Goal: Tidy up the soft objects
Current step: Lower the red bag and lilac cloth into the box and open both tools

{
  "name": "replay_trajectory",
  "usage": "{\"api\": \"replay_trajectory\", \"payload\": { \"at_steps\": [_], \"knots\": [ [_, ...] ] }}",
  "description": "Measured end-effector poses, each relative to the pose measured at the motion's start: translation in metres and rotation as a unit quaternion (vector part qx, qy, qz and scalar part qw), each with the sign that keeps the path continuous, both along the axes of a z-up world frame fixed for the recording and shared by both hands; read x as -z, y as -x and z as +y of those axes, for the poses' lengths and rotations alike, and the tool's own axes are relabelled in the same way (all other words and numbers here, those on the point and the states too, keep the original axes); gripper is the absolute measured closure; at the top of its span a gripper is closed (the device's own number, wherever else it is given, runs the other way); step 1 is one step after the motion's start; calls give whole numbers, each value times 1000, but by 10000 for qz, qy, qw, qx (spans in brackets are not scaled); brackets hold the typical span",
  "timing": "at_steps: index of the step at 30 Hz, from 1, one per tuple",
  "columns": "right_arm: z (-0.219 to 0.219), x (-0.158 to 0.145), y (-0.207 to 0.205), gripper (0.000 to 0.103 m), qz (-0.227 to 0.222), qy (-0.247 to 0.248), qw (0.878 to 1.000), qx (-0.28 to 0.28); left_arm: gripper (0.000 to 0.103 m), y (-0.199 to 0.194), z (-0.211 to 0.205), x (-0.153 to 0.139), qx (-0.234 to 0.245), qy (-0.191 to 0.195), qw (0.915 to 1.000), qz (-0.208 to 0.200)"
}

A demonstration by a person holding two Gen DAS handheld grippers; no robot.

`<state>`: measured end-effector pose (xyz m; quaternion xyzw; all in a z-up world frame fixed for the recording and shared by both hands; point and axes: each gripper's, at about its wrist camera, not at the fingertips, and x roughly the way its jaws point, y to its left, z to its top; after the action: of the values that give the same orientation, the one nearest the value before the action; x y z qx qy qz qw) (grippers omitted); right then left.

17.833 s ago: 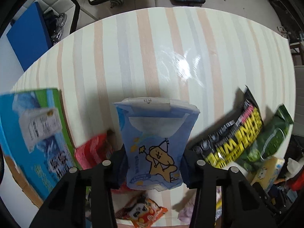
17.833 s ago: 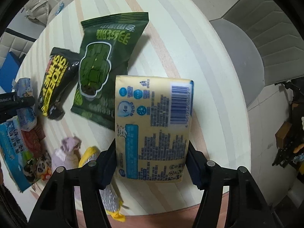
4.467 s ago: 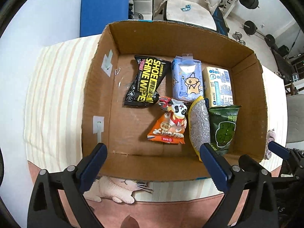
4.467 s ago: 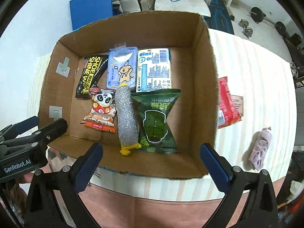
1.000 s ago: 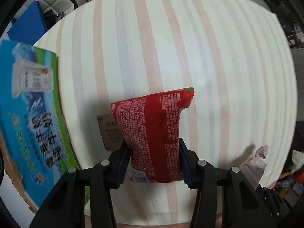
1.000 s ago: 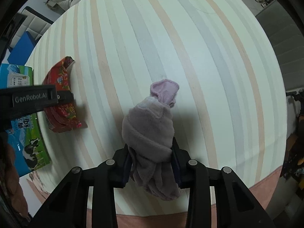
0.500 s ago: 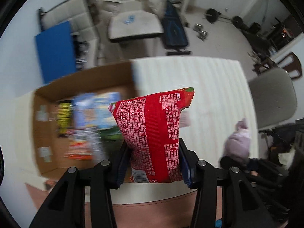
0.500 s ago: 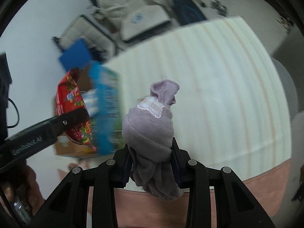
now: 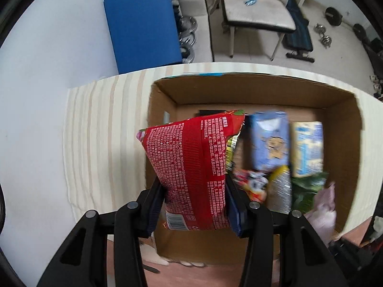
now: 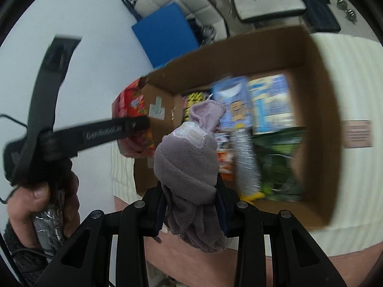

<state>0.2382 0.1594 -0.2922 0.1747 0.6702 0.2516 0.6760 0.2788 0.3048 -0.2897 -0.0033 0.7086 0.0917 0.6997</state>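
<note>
My left gripper (image 9: 195, 198) is shut on a red snack packet (image 9: 194, 165) and holds it in the air over the left wall of an open cardboard box (image 9: 344, 129). My right gripper (image 10: 190, 205) is shut on a rolled mauve sock (image 10: 186, 160) and holds it above the box's (image 10: 316, 110) near left corner. The sock also shows in the left wrist view (image 9: 323, 205). The left gripper with the red packet (image 10: 134, 110) shows at the left of the right wrist view. In the box lie a blue pouch (image 9: 269, 143), a yellow tissue pack (image 9: 307, 148), a green bag (image 9: 306, 189), a silver sponge (image 9: 278, 191) and other packets.
The box stands on a striped table (image 9: 100, 138). A small card (image 10: 356, 134) lies on the table right of the box. Beyond the table are a blue panel (image 9: 141, 24), a white wall, a chair (image 9: 253, 12) and dumbbells on the floor.
Both grippers have lifted their loads off the table and swung them over to the box. The red packet and the sock now hang above the box's left side.
</note>
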Motion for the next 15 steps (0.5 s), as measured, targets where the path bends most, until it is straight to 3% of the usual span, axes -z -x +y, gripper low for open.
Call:
{"api": "replay_trajectory", "payload": {
  "at_steps": [7, 10, 15],
  "knots": [
    [56, 36, 0, 65, 237, 122, 9996, -31, 56, -23, 17, 51, 295, 146, 9975, 619],
    [74, 64, 2, 61, 671, 139, 9975, -141, 56, -28, 21, 80, 217, 205, 9940, 1051],
    [73, 71, 14, 46, 589, 408, 9974, -37, 51, -29, 24, 78, 13, 487, 9950, 869]
  ]
}}
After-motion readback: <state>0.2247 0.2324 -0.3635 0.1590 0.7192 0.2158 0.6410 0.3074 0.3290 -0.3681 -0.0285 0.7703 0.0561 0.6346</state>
